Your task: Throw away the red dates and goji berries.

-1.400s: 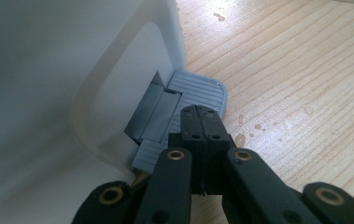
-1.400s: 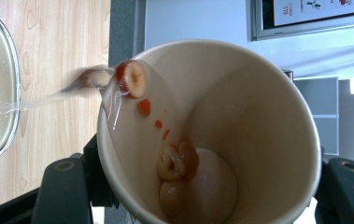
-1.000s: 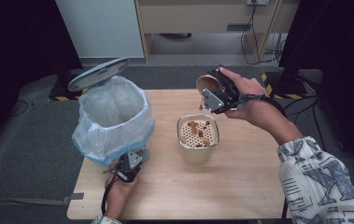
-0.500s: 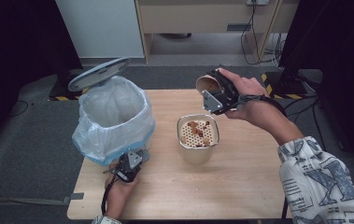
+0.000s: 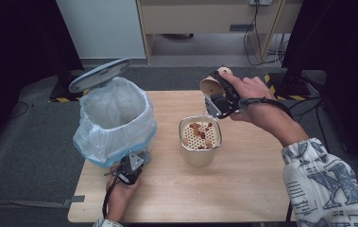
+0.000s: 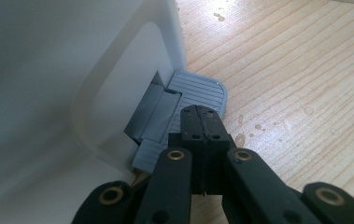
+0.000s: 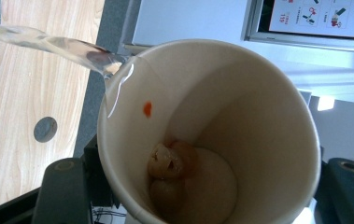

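1. High view: paper cup (image 5: 213, 85) tipped on its side in right gripper (image 5: 220, 101), clamped, above and behind strainer pot (image 5: 200, 141) holding reddish-brown bits on a perforated insert; bag-lined pedal bin (image 5: 114, 120) at left, lid up; bare table (image 5: 242, 189) toward the near right edge.
2. Left gripper view: left gripper (image 6: 201, 122), jaws closed with nothing between, pressing grey pedal (image 6: 198, 93) at the bin's foot; droplets on wood.
3. Right gripper view: cup mouth-on, pale lumps (image 7: 167, 168) at its bottom, clear liquid (image 7: 48, 44) streaming off the rim.
4. Against a second ago: both hands unmoved.
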`<state>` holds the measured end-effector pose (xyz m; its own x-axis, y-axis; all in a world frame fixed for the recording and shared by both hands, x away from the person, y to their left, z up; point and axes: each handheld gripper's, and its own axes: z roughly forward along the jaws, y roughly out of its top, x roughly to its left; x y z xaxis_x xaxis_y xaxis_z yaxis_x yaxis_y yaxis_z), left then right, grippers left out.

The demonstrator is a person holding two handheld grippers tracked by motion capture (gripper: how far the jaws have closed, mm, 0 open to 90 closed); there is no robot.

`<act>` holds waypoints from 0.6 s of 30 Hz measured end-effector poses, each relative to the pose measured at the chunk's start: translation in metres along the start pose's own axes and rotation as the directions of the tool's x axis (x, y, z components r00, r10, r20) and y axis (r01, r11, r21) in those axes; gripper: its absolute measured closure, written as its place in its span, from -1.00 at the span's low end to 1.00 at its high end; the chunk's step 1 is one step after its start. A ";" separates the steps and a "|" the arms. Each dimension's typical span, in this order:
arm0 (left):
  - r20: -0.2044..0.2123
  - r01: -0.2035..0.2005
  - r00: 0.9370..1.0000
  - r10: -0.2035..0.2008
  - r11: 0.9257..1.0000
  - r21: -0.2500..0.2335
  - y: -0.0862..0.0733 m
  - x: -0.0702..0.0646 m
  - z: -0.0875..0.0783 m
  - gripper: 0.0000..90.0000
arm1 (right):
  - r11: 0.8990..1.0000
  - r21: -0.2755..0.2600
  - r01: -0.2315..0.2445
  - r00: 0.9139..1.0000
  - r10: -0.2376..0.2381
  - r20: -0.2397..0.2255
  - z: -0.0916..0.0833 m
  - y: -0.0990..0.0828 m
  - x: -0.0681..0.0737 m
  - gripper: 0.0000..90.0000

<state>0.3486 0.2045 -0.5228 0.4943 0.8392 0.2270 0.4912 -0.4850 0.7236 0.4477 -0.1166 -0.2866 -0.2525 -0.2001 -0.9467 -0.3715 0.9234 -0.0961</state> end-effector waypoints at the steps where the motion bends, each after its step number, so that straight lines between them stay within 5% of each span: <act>1: 0.000 0.000 1.000 0.000 1.000 0.000 0.000 0.000 0.000 0.99 | 1.000 0.000 0.003 1.000 -0.003 0.000 0.000 0.000 0.000 -0.29; 18: 0.001 0.000 1.000 0.000 1.000 0.000 0.000 0.000 0.000 0.99 | 1.000 0.008 0.013 1.000 -0.013 0.014 -0.002 -0.002 -0.001 -0.28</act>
<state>0.3487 0.2045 -0.5228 0.4945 0.8392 0.2262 0.4913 -0.4846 0.7238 0.4470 -0.1187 -0.2854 -0.2352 -0.2071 -0.9496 -0.3674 0.9235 -0.1104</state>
